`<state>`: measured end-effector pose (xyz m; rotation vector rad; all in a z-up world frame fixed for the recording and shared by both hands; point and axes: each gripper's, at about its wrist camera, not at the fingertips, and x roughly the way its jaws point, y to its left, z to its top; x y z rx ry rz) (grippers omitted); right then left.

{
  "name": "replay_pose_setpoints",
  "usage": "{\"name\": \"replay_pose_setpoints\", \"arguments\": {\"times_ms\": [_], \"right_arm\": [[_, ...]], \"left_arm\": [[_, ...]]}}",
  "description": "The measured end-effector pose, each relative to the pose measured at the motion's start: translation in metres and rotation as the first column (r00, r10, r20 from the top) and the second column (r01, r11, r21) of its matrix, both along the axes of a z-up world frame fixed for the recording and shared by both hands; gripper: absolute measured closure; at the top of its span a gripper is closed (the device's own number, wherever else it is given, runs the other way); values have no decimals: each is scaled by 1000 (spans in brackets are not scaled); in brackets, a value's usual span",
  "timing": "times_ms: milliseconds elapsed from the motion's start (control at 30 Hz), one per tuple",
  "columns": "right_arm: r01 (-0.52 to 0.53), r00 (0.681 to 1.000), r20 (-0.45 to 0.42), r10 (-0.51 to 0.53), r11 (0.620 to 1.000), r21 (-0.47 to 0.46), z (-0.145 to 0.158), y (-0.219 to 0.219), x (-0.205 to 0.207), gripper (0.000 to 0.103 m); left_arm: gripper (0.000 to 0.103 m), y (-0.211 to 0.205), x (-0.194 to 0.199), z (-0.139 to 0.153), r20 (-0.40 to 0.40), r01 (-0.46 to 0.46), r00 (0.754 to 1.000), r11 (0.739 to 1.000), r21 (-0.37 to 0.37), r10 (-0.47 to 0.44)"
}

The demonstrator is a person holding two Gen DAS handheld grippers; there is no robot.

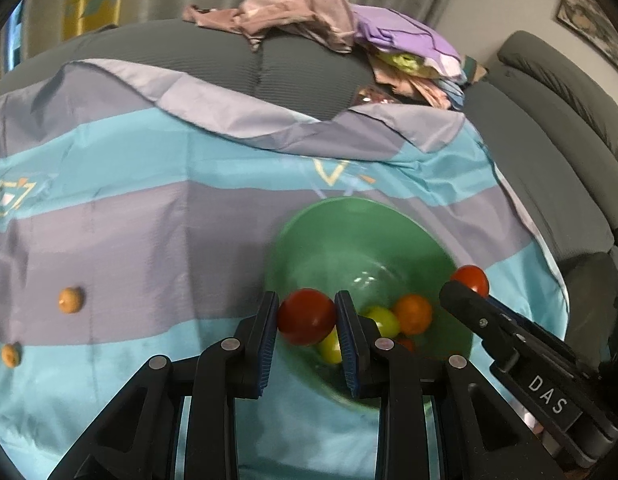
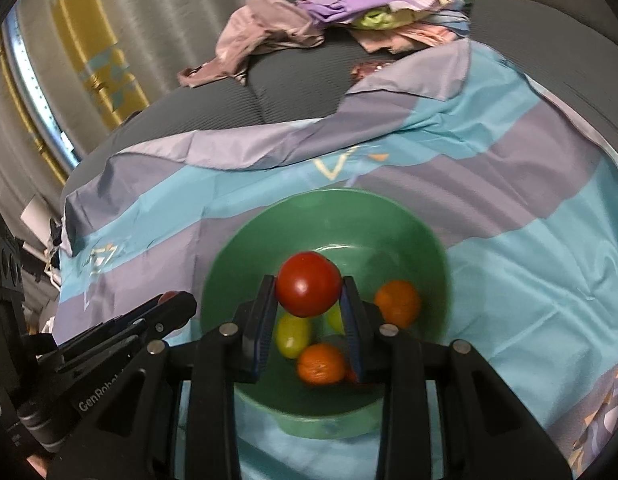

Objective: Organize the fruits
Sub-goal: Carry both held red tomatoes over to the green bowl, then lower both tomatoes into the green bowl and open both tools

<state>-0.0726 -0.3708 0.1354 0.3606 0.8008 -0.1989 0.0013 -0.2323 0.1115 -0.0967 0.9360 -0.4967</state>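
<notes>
My left gripper (image 1: pixel 307 305) is shut on a red tomato (image 1: pixel 307 318), which hangs over the near left rim of a green bowl (image 1: pixel 329 210). My right gripper (image 2: pixel 309 286) is shut on a second red tomato (image 2: pixel 309 280) above the middle of the same bowl (image 2: pixel 269 220). Inside lie two oranges (image 2: pixel 398 303) (image 2: pixel 321 364) and two yellow-green fruits (image 2: pixel 293 336) (image 2: pixel 335 318). From the left wrist, the right gripper (image 1: pixel 467 286) and its tomato (image 1: pixel 473 276) show over the bowl's right rim. The left gripper (image 2: pixel 177 304) appears beside the bowl's left edge.
The bowl stands on a blue and grey striped cloth (image 1: pixel 149 220) spread over a grey sofa (image 1: pixel 189 52). Two small orange-brown fruits (image 1: pixel 71 300) (image 1: pixel 11 354) lie on the cloth at the left. A pile of clothes (image 1: pixel 329 20) sits at the back.
</notes>
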Motion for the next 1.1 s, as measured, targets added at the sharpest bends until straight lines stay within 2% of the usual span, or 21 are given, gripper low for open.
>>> {"name": "replay_pose_setpoints", "arguments": {"times_ms": [567,1100], "right_arm": [[103,994,-39,-103,995,-15,-9,-32,-5,69],[161,983,-85,-161,987,-10,-19,-46,-5,69]], "left_arm": [[73,-55,-2,-14,-30,103,994,995,10,-102],[73,-72,2,-27,-61,138,989,990,20,-137]]}}
